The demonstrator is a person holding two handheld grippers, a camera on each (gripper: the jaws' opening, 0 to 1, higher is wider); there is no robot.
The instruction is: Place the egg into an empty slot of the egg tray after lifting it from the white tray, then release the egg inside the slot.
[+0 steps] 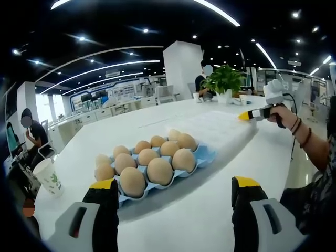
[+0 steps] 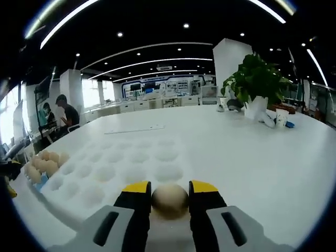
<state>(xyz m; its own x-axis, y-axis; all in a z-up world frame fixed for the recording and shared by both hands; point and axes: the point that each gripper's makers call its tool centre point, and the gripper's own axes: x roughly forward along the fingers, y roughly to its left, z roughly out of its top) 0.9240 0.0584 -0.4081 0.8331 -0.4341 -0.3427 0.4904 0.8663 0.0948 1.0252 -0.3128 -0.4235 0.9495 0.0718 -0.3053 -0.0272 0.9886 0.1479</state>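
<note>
The right gripper (image 2: 170, 198) is clamped on the egg (image 2: 169, 200) at 6 o'clock over the white tray (image 2: 131, 160), seemingly for the lift; the left gripper (image 1: 174, 195) waits with jaws apart, the blue egg tray (image 1: 205, 155) at its 11 o'clock.

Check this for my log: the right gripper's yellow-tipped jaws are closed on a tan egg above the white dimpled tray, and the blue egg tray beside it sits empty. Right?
Not quite. The blue egg tray is not empty: the left gripper view shows it mostly filled with tan eggs. The rest stands: in the right gripper view, the right gripper is shut on the tan egg above the white dimpled tray.
</note>
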